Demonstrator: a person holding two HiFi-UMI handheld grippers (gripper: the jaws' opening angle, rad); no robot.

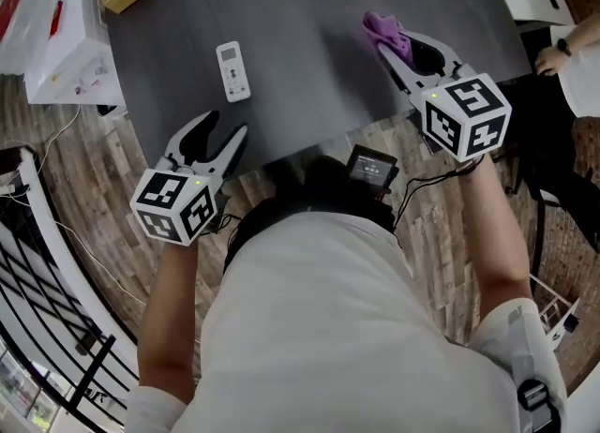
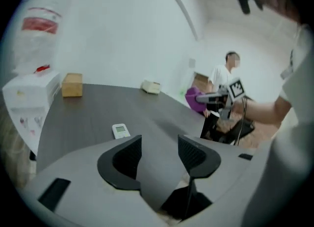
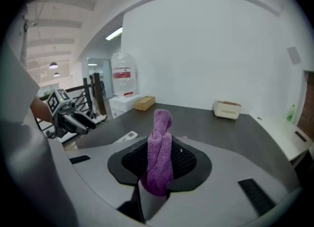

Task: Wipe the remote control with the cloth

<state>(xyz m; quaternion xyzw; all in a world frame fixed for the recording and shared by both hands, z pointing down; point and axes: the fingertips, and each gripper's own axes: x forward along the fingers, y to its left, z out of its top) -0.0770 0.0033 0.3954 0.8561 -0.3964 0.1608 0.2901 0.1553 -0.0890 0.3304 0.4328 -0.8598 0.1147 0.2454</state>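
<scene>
Overhead, we see the remote [image 1: 232,70] at twelve o'clock of our released left tongs [image 1: 226,125]; close-up, our right tongs [image 3: 159,161] clench the cloth [image 3: 161,135].

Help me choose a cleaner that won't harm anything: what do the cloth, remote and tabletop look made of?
The cloth is purple with a nubby looped pile, probably microfibre or terry. The remote has a white, smooth shell, most likely hard plastic. The tabletop is dark grey and matte with faint grain streaks, maybe laminate or stained wood; I cannot tell which.
</scene>
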